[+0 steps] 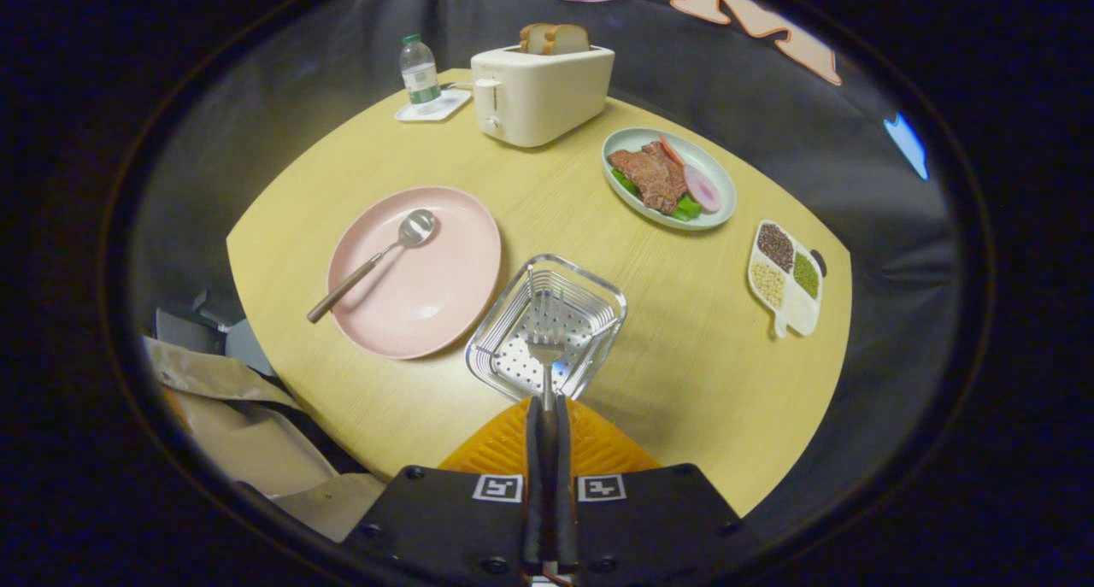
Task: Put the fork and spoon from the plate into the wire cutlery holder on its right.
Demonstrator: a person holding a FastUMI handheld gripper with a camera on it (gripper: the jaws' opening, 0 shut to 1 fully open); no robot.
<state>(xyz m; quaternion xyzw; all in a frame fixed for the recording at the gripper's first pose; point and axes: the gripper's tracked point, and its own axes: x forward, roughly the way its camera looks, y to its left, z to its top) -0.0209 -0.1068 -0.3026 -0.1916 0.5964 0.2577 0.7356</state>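
My gripper [547, 403] is shut on a fork [545, 355], whose handle runs between the two fingers. The tines point forward over the open top of the wire cutlery holder [602, 301], which stands just ahead of the fingers. Left of the holder lies a pink plate [444, 292]. A spoon [376, 261] rests on that plate, bowl toward the plate's middle, its brown handle sticking out over the near left rim.
On the round yellow table [684, 356] beyond the holder stand a cream toaster [543, 91] with bread, a water bottle [419, 70] on a coaster, an oval dish of meat [668, 179] and a divided tray of grains [785, 275]. Crumpled paper [222, 416] lies off the table's left edge.
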